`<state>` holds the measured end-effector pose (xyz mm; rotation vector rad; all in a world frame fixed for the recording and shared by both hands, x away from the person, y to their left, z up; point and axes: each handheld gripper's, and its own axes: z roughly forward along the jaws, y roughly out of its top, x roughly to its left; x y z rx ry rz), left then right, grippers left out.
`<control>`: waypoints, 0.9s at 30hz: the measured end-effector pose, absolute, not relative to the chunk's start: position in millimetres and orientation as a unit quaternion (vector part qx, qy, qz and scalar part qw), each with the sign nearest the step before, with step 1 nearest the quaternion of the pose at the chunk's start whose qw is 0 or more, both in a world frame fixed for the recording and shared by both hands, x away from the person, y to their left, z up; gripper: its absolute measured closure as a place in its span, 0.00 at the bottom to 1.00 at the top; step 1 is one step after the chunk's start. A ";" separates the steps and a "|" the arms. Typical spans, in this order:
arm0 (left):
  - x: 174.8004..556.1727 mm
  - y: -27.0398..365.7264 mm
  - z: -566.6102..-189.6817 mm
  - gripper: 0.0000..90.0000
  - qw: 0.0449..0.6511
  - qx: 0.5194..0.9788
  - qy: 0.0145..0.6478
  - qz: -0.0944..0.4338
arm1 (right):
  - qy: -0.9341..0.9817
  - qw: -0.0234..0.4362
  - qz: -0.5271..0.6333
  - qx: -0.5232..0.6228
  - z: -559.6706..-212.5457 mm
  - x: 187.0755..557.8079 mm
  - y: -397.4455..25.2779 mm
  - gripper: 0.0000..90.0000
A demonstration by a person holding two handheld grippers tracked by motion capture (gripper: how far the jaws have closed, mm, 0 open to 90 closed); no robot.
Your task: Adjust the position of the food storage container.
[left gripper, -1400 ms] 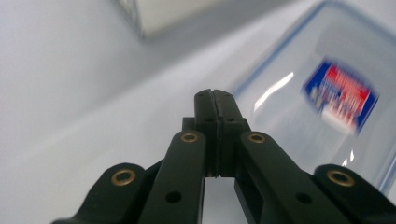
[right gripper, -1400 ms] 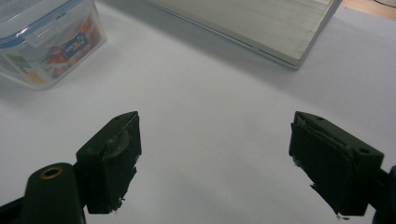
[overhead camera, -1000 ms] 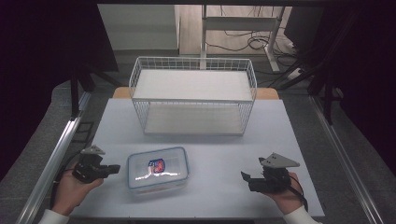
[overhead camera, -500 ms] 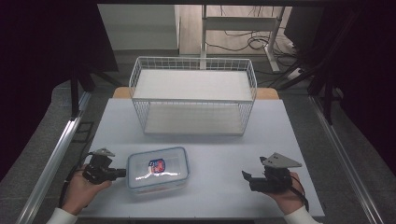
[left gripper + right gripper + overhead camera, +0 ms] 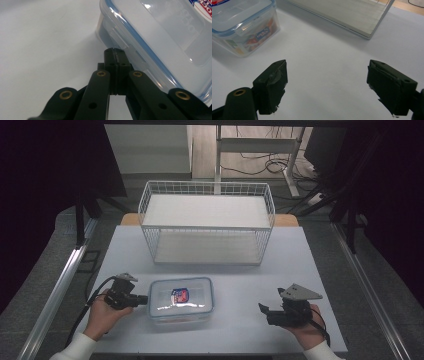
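The left gripper (image 5: 140,299) has its jaws pressed tight together with nothing between them. Its tip sits right at the side of the plastic box (image 5: 181,298), by a clip (image 5: 120,37) under the blue-edged lid. The right gripper (image 5: 263,311) is wide open and holds nothing. The box lies well off to its left on the white table (image 5: 240,275). A wire basket (image 5: 207,227) stands ahead of both grippers.

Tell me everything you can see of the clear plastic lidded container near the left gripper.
The clear rectangular plastic container lies flat on the white table, in front of the white wire basket. Its clear lid is on, with a blue seal rim, side latch flaps and a red-and-blue label on top. Colourful printed paper shows inside. The left gripper, jaws closed, has its tips at the left-end latch; the right gripper is open and apart.
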<state>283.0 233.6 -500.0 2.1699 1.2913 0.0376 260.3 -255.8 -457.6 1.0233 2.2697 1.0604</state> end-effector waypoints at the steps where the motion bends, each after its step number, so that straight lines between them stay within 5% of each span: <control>1: 283.0 233.6 -500.0 1.00 0.303 0.819 0.487 0.014 | 0.819 0.216 0.383 0.369 -457.6 260.3 -255.8 0.19; 12: 302.1 190.8 -499.5 1.00 0.314 0.830 0.461 0.000 | 0.820 0.216 0.382 0.368 -458.2 260.5 -257.0 0.19; 27: 299.4 189.5 -500.2 1.00 0.319 0.830 0.457 0.029 | 0.821 0.218 0.386 0.361 -458.8 260.4 -254.9 0.19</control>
